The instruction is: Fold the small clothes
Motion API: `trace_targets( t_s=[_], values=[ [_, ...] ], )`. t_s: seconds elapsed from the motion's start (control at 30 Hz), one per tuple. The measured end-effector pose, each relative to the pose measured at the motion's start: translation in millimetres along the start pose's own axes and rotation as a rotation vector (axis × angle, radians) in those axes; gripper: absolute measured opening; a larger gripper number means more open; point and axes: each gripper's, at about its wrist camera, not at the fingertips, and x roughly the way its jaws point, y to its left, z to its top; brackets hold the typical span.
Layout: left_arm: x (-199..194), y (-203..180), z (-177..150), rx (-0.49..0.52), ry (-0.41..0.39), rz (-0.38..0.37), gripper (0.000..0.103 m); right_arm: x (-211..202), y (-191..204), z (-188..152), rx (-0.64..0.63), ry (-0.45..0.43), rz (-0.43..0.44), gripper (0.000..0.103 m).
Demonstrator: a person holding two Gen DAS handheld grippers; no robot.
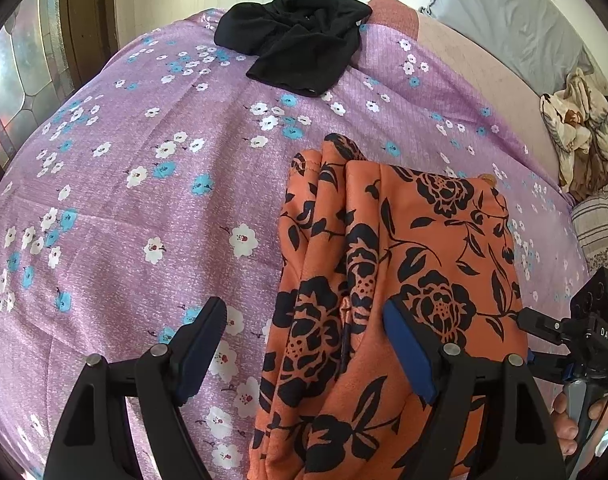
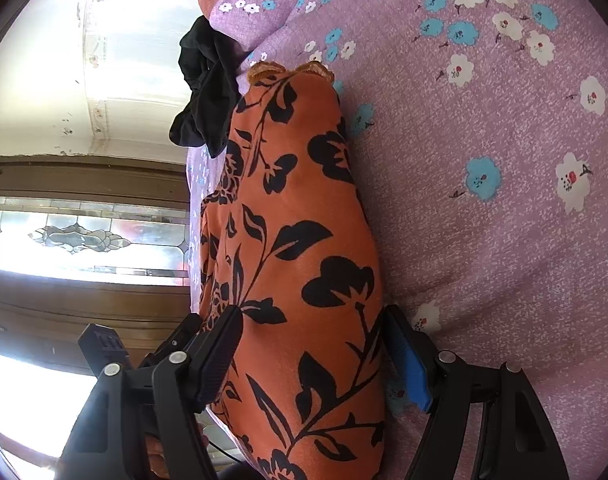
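An orange garment with black flowers (image 1: 404, 264) lies folded on the purple flowered bedsheet (image 1: 144, 200). My left gripper (image 1: 304, 308) hangs open over the garment's near left part. One finger is above the sheet, the other above the cloth, and neither pad presses on anything. My right gripper (image 2: 312, 312) is turned on its side at the garment's right edge, also in the left wrist view (image 1: 528, 318). Its jaws stand wide with the orange garment (image 2: 304, 220) between them, and I see no pad squeezing it. A crumpled black garment (image 1: 300, 36) lies at the far edge of the bed.
A grey pillow (image 1: 504, 12), a crumpled patterned blanket (image 1: 580, 128) and a striped cloth (image 1: 600, 224) lie to the right. A wooden door with leaded glass (image 2: 80, 236) stands beyond the bed. A person's hand (image 1: 572, 428) holds the right gripper's handle.
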Motion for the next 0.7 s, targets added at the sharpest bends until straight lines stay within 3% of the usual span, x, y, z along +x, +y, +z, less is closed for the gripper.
trace_targets(
  t_s=[0.2, 0.33, 0.5, 0.7],
  values=[
    [6.4, 3.1, -0.5, -0.024, 0.024, -0.025, 0.081, 2.5, -3.3, 1.0, 0.010, 0.000, 0.028, 0.075],
    [14.5, 5.9, -1.4, -0.048, 0.067, -0.083, 0.081, 4.5, -5.0, 1.0, 0.008, 0.001, 0.037, 0.075],
    [34.6, 20.3, -1.4, -0.162, 0.197, -0.276, 0.081, 6.3, -7.0, 0.8, 0.006, -0.001, 0.052, 0.075],
    [43.5, 37.0, -0.7, -0.254, 0.260, -0.414, 0.082, 8.4, -6.0, -1.1, -0.007, -0.010, 0.056, 0.075]
  ],
)
